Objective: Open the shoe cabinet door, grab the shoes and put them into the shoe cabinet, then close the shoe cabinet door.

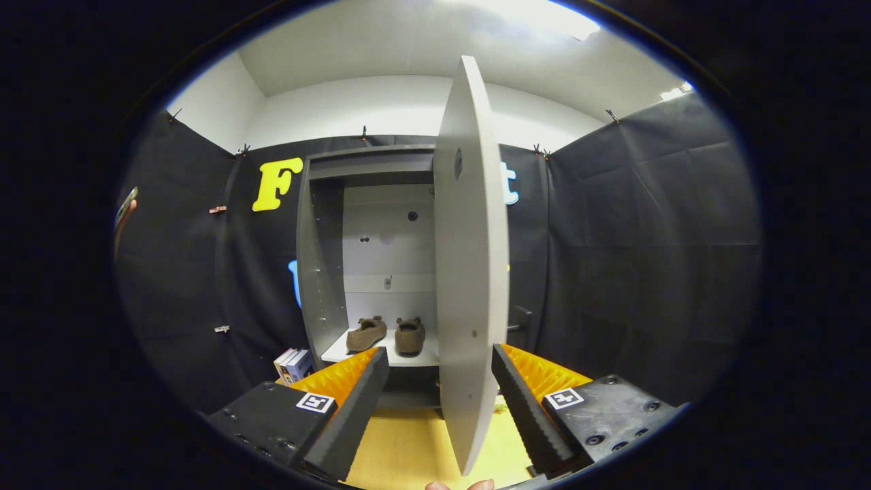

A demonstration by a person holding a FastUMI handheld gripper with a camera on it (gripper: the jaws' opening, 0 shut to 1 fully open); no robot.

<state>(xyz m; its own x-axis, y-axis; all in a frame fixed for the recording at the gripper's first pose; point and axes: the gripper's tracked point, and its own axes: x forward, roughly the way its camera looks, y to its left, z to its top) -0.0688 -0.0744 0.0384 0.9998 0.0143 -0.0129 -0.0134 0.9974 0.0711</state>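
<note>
Shoes first: two brown, soft slipper-like shoes sit side by side on the pale lower shelf inside the tall grey shoe cabinet, heels toward the camera, a small gap between them; the cabinet stands against the black cloth wall, and its one grey flat door is swung out, seen nearly edge-on, its lower part standing between the two fingers of the gripper; the fingers are spread wide and I cannot tell whether either one touches the door; each finger's block carries one small square black-and-white marker tag, two in all; no writing on the cabinet or shoes can be read; left of the cabinet's foot stand two or three small upright boxes, print too small to read; a light wooden floor lies beneath the fingers.
</note>
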